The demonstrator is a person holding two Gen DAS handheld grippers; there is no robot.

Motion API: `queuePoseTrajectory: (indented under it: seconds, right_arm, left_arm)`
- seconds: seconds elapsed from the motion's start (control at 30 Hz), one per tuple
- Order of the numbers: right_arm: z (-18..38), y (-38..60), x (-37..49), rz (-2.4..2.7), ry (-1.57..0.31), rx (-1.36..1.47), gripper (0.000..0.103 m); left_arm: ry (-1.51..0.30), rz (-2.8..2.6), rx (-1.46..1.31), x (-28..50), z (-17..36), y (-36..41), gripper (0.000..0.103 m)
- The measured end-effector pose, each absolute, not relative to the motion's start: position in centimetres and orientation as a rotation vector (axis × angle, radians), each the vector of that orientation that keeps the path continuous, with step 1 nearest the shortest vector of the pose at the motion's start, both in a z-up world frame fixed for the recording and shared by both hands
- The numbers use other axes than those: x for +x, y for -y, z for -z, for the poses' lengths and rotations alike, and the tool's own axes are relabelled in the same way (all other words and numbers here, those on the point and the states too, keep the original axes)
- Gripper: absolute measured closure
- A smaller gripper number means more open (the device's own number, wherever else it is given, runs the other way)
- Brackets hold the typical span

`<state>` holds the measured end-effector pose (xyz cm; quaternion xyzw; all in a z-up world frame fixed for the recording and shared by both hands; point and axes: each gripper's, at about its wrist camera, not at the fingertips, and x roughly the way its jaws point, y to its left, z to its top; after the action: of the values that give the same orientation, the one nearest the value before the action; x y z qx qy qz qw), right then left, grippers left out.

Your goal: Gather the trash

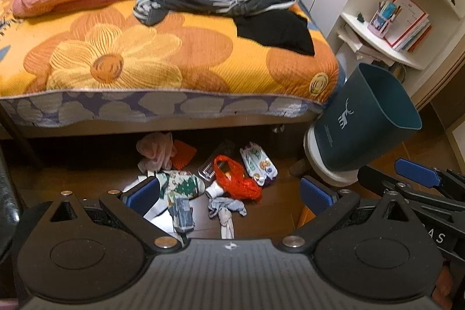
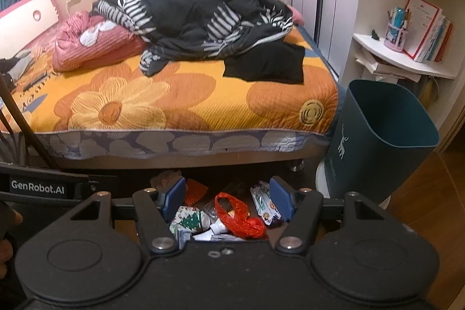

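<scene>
Litter lies on the dark floor just in front of the bed: a red plastic bag (image 1: 237,179) (image 2: 237,215), a printed snack packet (image 1: 258,163) (image 2: 266,207), a green patterned wrapper (image 1: 186,183) (image 2: 190,220), a small white bottle (image 1: 215,189), a grey rag (image 1: 225,208) and papers. A dark teal bin (image 1: 366,124) (image 2: 380,141) stands to the right of the bed corner. My left gripper (image 1: 229,193) is open above the litter, nothing between its blue pads. My right gripper (image 2: 228,198) is open too, framing the red bag from higher up.
The bed (image 1: 162,57) with an orange flower cover, dark quilt and pink blanket overhangs the litter. A pink cloth (image 1: 155,150) and an orange mat (image 1: 183,156) lie under it. White corner shelves (image 1: 386,48) with books stand at the right. The bin rests on a white base (image 1: 319,161).
</scene>
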<state>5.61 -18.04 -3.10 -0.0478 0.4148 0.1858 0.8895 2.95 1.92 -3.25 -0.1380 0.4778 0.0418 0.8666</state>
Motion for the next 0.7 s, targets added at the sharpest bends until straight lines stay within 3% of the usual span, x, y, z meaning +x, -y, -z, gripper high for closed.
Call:
queuePoseTrajectory:
  seconds: [0.7]
  right_arm:
    - [16.9,17.6,18.2,-0.436,-1.056,-0.119,0.039]
  left_arm:
    - [-1.174,-0.241,-0.255,14.0,15.1,-8.9,0.0]
